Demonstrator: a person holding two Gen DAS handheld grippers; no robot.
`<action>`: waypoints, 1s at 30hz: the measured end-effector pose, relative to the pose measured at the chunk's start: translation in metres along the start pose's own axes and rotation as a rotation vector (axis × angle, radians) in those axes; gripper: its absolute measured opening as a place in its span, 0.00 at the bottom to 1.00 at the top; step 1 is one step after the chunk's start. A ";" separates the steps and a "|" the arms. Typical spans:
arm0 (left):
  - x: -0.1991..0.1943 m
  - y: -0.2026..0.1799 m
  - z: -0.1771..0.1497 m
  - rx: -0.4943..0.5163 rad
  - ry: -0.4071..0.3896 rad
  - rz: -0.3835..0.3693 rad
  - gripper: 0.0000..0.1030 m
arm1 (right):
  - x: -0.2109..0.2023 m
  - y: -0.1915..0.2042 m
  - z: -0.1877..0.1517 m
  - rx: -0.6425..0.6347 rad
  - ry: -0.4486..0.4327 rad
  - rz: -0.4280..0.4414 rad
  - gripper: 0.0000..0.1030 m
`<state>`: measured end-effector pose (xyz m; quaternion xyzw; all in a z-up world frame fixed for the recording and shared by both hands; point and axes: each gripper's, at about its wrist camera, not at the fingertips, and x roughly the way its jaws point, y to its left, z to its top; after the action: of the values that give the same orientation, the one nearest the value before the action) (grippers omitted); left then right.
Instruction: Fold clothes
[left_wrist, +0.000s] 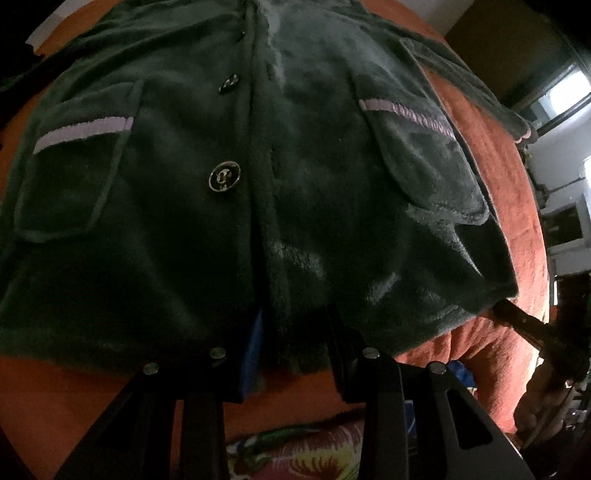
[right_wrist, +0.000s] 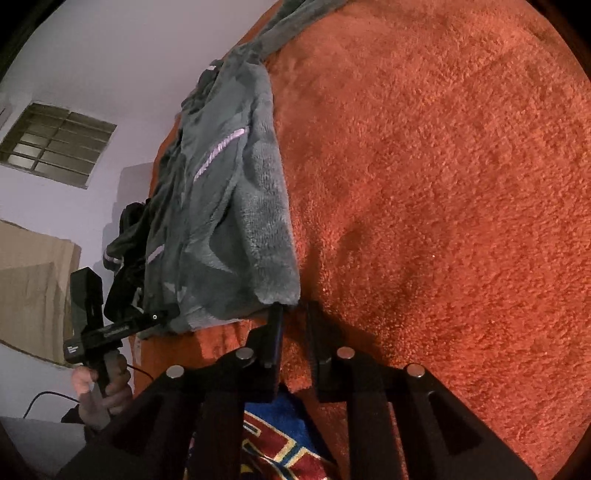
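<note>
A dark green fleece jacket (left_wrist: 295, 166) with round buttons and lilac-trimmed pockets lies front-up on an orange blanket (left_wrist: 517, 206). My left gripper (left_wrist: 291, 354) has its jaws apart around the jacket's bottom hem at the button placket. The right gripper (left_wrist: 517, 314) shows at the hem's right corner. In the right wrist view the jacket (right_wrist: 236, 206) lies at left, and my right gripper (right_wrist: 295, 332) has its jaws apart at the hem corner, the left finger just under the fleece edge. The left gripper (right_wrist: 159, 317) shows at the hem's far side.
The orange blanket (right_wrist: 443, 184) covers the bed to the right. A floral patterned cloth (left_wrist: 303, 450) and a blue-red patterned cloth (right_wrist: 280, 435) lie below the blanket edge. A wall with a barred window (right_wrist: 59, 144) is at left.
</note>
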<state>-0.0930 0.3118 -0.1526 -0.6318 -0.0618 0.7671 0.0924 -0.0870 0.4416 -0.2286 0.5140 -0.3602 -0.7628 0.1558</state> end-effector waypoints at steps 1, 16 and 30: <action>0.000 0.001 0.000 -0.004 0.004 -0.008 0.35 | 0.000 -0.001 0.000 0.001 0.000 0.002 0.11; -0.018 0.034 -0.014 -0.194 -0.023 -0.225 0.06 | -0.007 -0.009 0.002 0.031 -0.025 0.018 0.11; -0.016 0.039 -0.016 -0.154 -0.037 -0.114 0.07 | -0.002 0.060 -0.018 -0.415 -0.096 -0.325 0.58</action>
<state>-0.0764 0.2697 -0.1490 -0.6181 -0.1581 0.7653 0.0860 -0.0783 0.3941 -0.1889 0.4854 -0.1159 -0.8587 0.1161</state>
